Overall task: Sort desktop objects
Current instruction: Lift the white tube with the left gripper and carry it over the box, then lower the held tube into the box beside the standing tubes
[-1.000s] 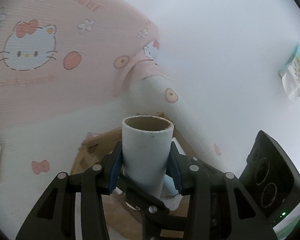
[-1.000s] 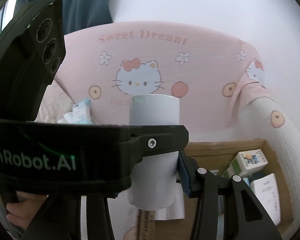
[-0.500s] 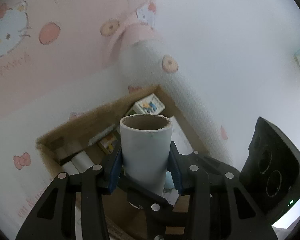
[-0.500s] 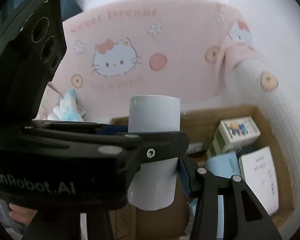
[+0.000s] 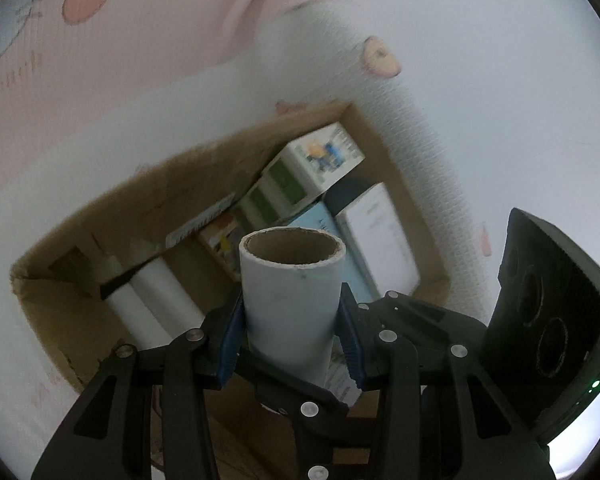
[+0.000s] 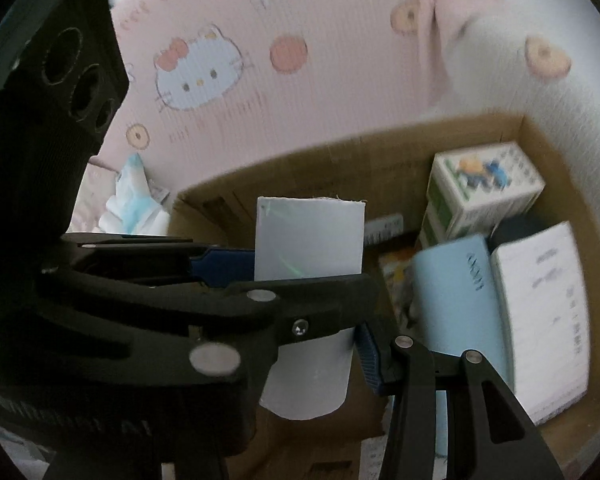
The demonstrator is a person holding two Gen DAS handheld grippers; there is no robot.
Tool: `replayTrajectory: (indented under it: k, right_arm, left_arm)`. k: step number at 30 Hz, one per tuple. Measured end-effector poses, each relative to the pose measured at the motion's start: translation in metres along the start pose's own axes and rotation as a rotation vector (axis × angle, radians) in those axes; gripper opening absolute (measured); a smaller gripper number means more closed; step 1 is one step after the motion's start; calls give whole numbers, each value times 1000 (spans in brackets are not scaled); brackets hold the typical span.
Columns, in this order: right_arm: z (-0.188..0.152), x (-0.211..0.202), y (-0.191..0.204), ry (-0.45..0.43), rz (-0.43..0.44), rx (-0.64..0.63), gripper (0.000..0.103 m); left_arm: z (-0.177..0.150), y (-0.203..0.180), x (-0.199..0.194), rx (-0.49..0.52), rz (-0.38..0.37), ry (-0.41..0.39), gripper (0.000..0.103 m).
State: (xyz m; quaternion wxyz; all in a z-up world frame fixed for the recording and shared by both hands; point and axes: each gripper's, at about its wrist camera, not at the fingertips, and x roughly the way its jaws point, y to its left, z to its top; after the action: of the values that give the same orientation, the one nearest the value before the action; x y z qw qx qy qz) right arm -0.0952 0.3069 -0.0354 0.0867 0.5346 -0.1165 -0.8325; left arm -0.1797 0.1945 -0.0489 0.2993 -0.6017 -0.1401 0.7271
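The left gripper [image 5: 292, 320] pinches a white cardboard tube [image 5: 292, 296] by its sides, open end forward. The right gripper [image 6: 312, 300] pinches the same tube [image 6: 308, 240], seemingly lower down. Below and ahead of both lies the open cardboard box [image 5: 112, 216], already holding a white roll [image 5: 156, 304], a printed carton [image 5: 312, 168] and a pale blue box [image 6: 460, 300]. The tube should go into the free space beside the roll; both hands should let go together, so it does not tip.
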Motion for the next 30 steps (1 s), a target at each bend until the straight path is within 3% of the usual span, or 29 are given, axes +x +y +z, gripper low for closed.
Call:
replayTrajectory:
  k: [7,11,17,28,30]
  right_arm:
    - [-1,22,-20,110,19,53,43]
    - [-1,33,-29,163,26,90,43]
    - [-5,43,-37,221,29,126,43]
    - [-16,19,-43,183,-14,85,43]
    - [-21,15,-42,170,-43,51,39]
  left_arm:
    - [7,7,31,-70,56,101,46]
    - [10,18,46,-138,51,166,46]
    - [10,27,58,-184,62,199,46]
    - [13,45,77,-300,94,229,46]
    - [12,47,78,-305,106,229,46]
